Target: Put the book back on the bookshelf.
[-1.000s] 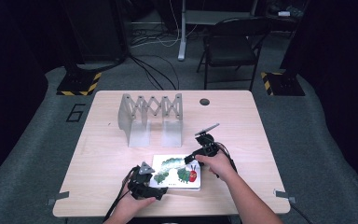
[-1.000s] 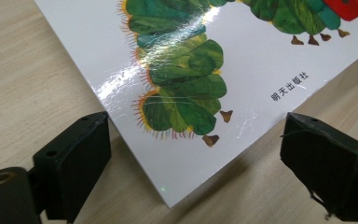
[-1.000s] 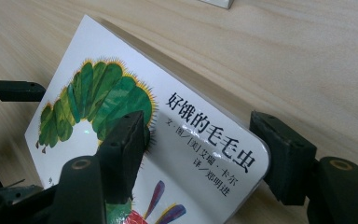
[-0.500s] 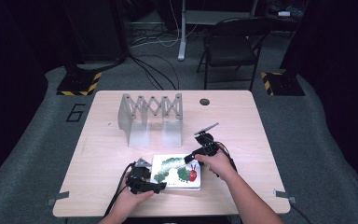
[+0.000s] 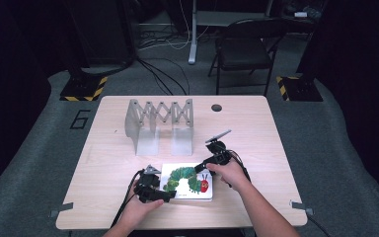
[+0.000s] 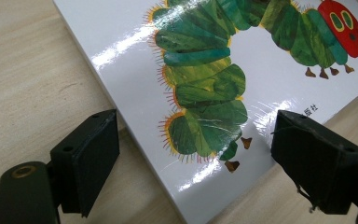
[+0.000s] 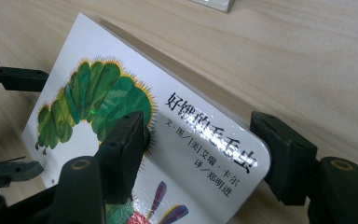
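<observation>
Two claws at a caterpillar picture book on the bench

The picture book (image 5: 187, 181) lies flat near the front edge of the wooden bench (image 5: 108, 163), with a grey accordion rack (image 5: 160, 123) farther back. The left claw (image 6: 205, 154) straddles the book's near left corner; its jaws have just been closing a little, yet they stand apart from the cover with gaps showing on both sides, holding nothing. The right claw (image 7: 205, 154) sits at the opposite corner, half open, one jaw over the cover and one outside the edge; whether the pads press I cannot tell.
</observation>
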`<action>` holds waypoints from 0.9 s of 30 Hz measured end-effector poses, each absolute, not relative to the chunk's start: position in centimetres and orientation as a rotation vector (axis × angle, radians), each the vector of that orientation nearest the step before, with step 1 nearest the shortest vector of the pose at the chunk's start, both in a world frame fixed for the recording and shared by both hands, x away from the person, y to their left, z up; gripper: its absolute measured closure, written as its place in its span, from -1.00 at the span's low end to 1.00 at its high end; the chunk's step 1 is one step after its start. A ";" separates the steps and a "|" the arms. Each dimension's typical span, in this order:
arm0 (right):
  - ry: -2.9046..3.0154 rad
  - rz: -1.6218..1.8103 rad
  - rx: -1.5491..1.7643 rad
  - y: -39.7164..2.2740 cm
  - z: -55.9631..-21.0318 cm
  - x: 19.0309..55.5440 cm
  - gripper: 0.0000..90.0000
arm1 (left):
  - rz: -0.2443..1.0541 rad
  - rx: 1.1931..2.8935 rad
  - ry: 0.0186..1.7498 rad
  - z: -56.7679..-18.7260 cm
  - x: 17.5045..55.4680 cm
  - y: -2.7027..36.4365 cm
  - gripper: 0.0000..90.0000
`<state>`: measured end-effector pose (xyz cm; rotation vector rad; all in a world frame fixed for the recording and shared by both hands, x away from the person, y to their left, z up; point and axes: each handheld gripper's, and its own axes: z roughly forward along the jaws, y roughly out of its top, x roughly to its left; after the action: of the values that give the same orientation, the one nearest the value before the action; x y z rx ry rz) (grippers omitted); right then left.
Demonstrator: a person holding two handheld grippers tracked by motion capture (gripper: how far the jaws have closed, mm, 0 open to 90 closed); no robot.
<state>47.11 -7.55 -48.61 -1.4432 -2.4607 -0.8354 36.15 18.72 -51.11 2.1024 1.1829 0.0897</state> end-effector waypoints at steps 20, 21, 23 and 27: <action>-2.515 -0.832 -1.441 -7.2 -47.5 46.2 -0.16 | 0.128 2.137 1.127 -51.4 36.8 18.3 -0.80; -2.523 -0.832 -1.437 -7.2 -47.5 46.2 -0.16 | 0.114 2.138 1.138 -51.3 36.8 18.2 -0.81; -2.528 -0.840 -1.433 -7.2 -47.3 46.2 -0.15 | 0.117 2.147 1.131 -51.2 37.0 18.2 -0.79; -2.514 -0.835 -1.448 -7.0 -46.9 46.1 -0.15 | 0.100 2.146 1.145 -51.1 37.3 18.1 -0.79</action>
<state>46.14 -7.03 -46.92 -1.4484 -2.5140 -0.8353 37.32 18.08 -51.13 2.1456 1.1450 0.1001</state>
